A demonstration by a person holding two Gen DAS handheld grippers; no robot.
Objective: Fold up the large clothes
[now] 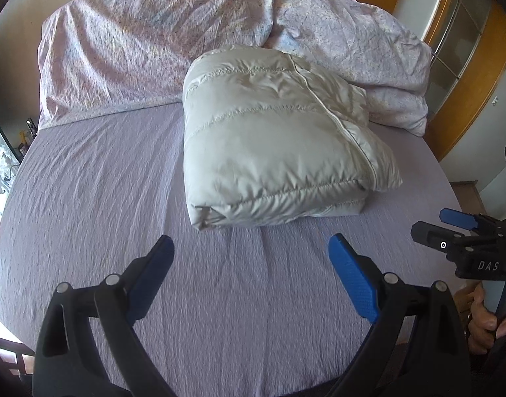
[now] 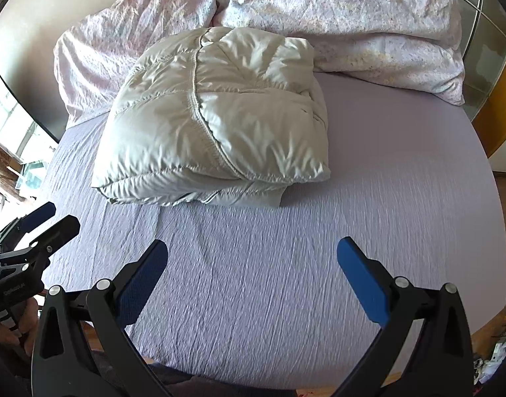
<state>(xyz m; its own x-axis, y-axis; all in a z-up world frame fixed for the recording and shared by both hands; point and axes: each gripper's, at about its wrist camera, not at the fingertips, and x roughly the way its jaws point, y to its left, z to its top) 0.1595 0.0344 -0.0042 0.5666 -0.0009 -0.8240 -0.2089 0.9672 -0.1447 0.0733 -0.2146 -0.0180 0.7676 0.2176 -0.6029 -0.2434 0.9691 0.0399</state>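
A crumpled floral duvet (image 1: 153,46) is heaped along the head of a bed covered by a lilac sheet (image 1: 104,205).

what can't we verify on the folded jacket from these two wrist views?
- Folded jacket: sleeves and inner layers, tucked under the top panel in both views.
- Its far edge: hidden by its own bulk against the floral duvet.
- Underside: pressed on the lilac sheet.
- Left gripper and right gripper open, empty.

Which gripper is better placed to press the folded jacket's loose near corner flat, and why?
Probably the right gripper. In its own view the beige puffer jacket shows its loose layered edges facing it, just ahead. The left gripper is open too, but faces the tidier folded side. Neither touches the jacket.
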